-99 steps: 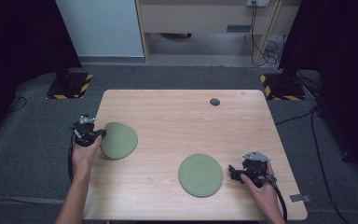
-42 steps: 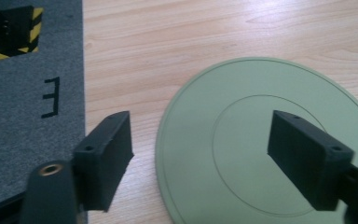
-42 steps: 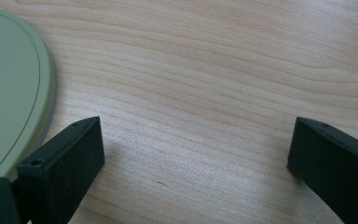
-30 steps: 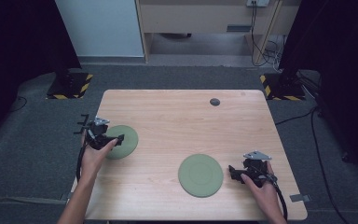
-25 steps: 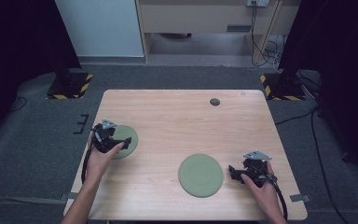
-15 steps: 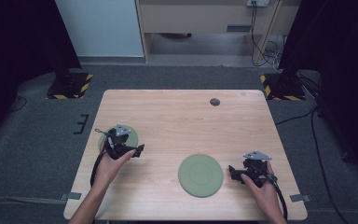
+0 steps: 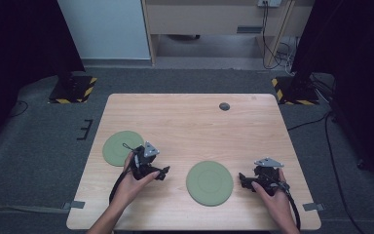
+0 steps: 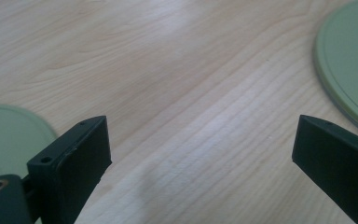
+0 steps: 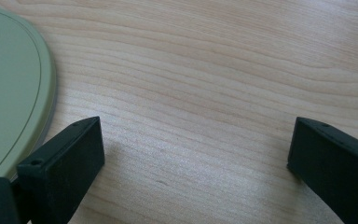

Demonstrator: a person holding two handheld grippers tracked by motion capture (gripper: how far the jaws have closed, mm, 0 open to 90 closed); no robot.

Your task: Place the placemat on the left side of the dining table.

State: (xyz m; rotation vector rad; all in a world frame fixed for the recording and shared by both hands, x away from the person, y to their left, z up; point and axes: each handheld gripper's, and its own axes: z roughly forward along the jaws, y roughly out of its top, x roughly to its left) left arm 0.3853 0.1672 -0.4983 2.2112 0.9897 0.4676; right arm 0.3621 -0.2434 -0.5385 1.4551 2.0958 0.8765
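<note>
— Where do we stand with the two plates?

— We have one green plate (image 7: 122, 147) lying flat near the left edge of the wooden table (image 7: 199, 122), and a second green plate (image 7: 209, 183) flat toward the front, right of the middle. They are well apart, with bare wood between them.

— And our left gripper?

— Our left gripper (image 7: 163, 171) sits just beside the left plate on its inner side, pointing toward the second one. In the left gripper view its jaws stand wide apart with nothing between them but wood grain; the left plate's rim (image 8: 9, 135) shows at the lower left behind one jaw, and the second plate's edge (image 8: 349, 70) at the upper right (the camera turns with the hand, so the sides there are its own).

— The right one?

— Our right gripper (image 7: 243, 181) rests low over the table just to the right of the second plate, aimed at its rim. Its jaws are also spread, gripping nothing; in the right gripper view the plate's edge (image 9: 14, 84) lies next to one jaw, not between the two.

— Anything else on the table?

— A small dark round fitting (image 7: 224, 106) near the far edge.
</note>
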